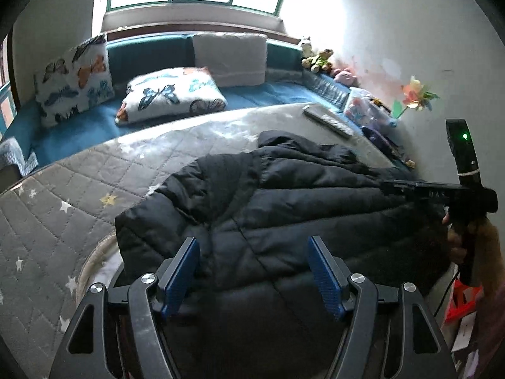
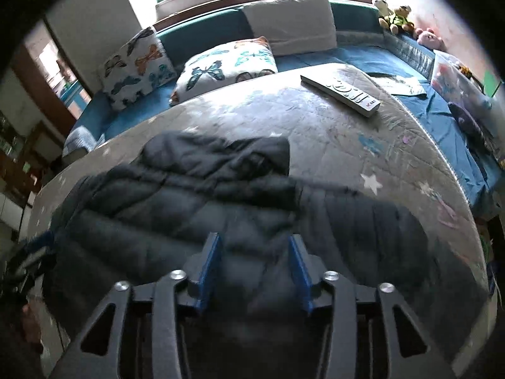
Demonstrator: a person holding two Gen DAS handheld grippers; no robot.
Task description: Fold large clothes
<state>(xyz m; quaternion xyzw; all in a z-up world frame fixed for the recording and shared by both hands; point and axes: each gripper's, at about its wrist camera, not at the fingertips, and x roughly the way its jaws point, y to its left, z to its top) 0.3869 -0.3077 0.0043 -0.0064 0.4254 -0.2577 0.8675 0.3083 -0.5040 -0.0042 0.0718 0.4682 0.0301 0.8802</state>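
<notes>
A large black quilted jacket point(image 1: 284, 195) lies rumpled on a grey quilted mat point(image 1: 79, 195) with stars. My left gripper point(image 1: 254, 252) hovers over the jacket's near edge, its blue pads point(image 1: 183, 271) wide apart and open, with fabric below the gap. In the right wrist view the same jacket point(image 2: 189, 208) fills the foreground, its hood toward the pillows. My right gripper point(image 2: 255, 249) is over its near part, pads point(image 2: 210, 265) apart and not visibly pressing the cloth; this area is blurred. From the left wrist view the right gripper point(image 1: 388, 186) shows side-on over the jacket's right end, held by a hand point(image 1: 457, 237).
A white remote point(image 2: 341, 90) lies on the mat beyond the jacket. Two butterfly pillows point(image 2: 221, 66) and a grey cushion point(image 2: 290, 22) sit on the blue bedding by the window. Plush toys point(image 2: 394, 12) and a clear bag point(image 2: 454, 79) line the right wall.
</notes>
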